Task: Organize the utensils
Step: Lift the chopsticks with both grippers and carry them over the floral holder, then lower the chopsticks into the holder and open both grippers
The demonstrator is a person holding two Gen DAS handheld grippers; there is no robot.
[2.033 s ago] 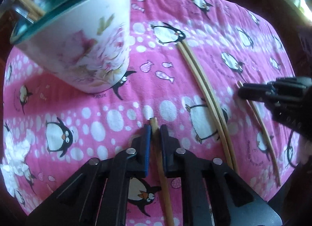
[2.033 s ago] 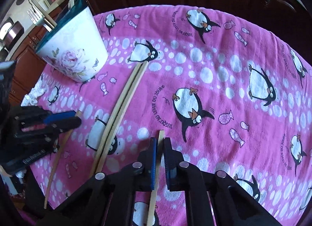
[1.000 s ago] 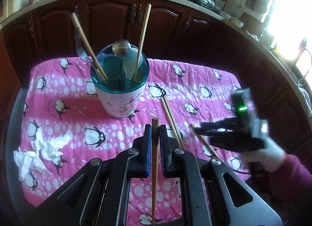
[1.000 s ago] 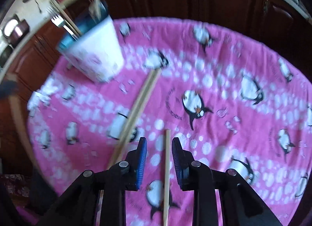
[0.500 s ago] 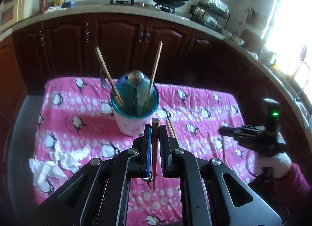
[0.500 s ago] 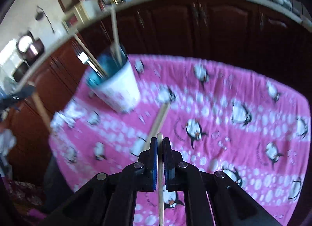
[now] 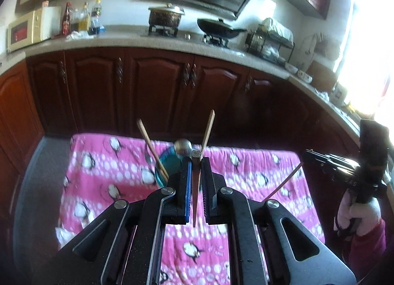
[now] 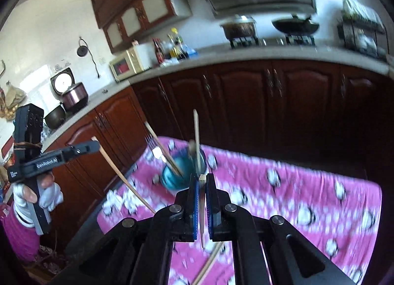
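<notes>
Both chopsticks lifted clear of the pink cloth, high above the utensil cup

The left gripper [image 7: 196, 162] is clamped on one chopstick [image 7: 195, 194] and the right gripper [image 8: 201, 181], whose jaws stood apart around its stick a second ago, is now pinched shut on the other chopstick [image 8: 202, 211]; both sticks have risen off the penguin-print cloth [image 7: 258, 174] and hang well above the teal-rimmed cup [image 8: 181, 169], so by the look of it the drop into the cup comes next. The cup already holds two chopsticks, a fork [image 8: 152, 146] and a spoon [image 7: 182, 146]. At least one more stick [image 8: 209, 264] lies on the cloth on the near side of the cup. Motion blur smears the cup in the right wrist view; in the left wrist view the gripper hides most of it, and each held stick's lower end is cut off behind its gripper's body.
</notes>
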